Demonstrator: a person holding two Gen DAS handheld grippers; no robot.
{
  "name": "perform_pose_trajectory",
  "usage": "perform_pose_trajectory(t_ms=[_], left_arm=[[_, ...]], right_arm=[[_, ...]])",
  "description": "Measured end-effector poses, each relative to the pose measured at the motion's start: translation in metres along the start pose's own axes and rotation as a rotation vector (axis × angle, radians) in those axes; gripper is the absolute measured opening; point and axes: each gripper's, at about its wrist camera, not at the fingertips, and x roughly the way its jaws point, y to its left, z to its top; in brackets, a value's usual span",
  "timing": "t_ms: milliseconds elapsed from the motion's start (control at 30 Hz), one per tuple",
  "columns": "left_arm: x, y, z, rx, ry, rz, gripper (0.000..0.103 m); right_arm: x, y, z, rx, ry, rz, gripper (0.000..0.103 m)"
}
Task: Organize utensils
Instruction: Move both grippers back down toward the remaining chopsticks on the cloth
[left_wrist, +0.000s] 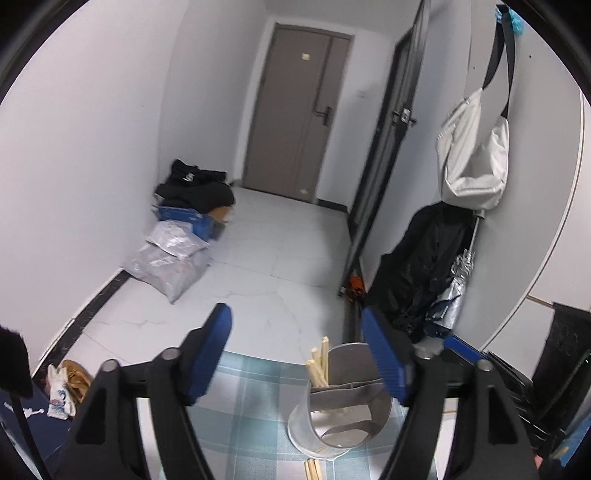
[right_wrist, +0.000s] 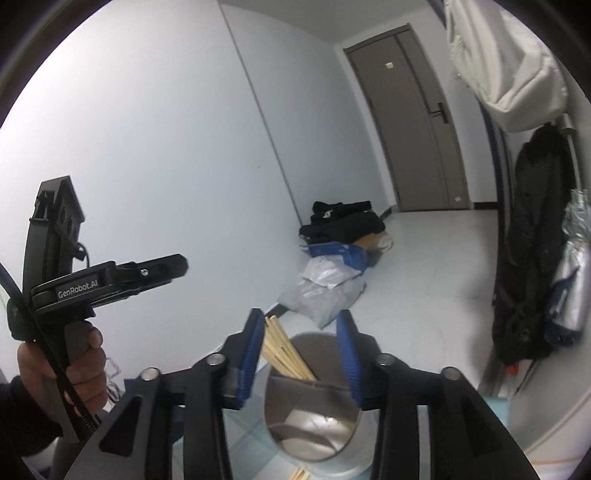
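Both grippers open over one metal holder with chopsticks in it.

The left gripper (left_wrist: 295, 350) has its jaws spread wide and empty; the right gripper (right_wrist: 301, 354) stands about half open, gripping nothing — the chopsticks (right_wrist: 284, 350) rise just beside its left finger, contact unclear. Below and between the right fingers stands one metal holder (right_wrist: 314, 417) with a divider; three or four chopsticks lean in its far compartment, and a few more (left_wrist: 313, 469) lie on the checked tablecloth (left_wrist: 255, 387) at its base. One hand (right_wrist: 74, 373) grips the left gripper's handle. Beyond lie pale floor tiles, a grey door (left_wrist: 295, 118), bags on the floor and two coats on the wall.
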Motion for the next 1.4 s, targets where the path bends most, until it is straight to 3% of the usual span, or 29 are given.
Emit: perform_pose_trajectory(t_ms=[100,200,367,500,900,1400], left_arm=[[-0.013,-0.003,-0.004,0.000,-0.012,0.027,0.075],[-0.026,-0.007,-0.010,0.007,-0.029,0.058,0.085],[-0.040,-0.013,-0.023,0.019,-0.050,0.058,0.086],[-0.048,-0.016,-0.032,0.028,-0.061,0.062,0.094],[-0.050,-0.015,-0.070,0.039,-0.066,0.066,0.095],[-0.015,0.006,-0.111,0.001,0.029,0.111,0.095]], right_arm=[[-0.015,0.010,-0.002,0.005,-0.009,-0.015,0.047],[-0.027,0.022,-0.005,-0.003,-0.017,-0.031,0.050],[-0.044,0.037,-0.013,-0.002,-0.031,-0.051,0.061],[-0.056,0.047,-0.026,-0.002,-0.028,-0.070,0.064],[-0.073,0.062,-0.061,0.010,-0.030,-0.147,0.077],[-0.046,0.047,-0.111,0.032,0.135,-0.260,0.078]])
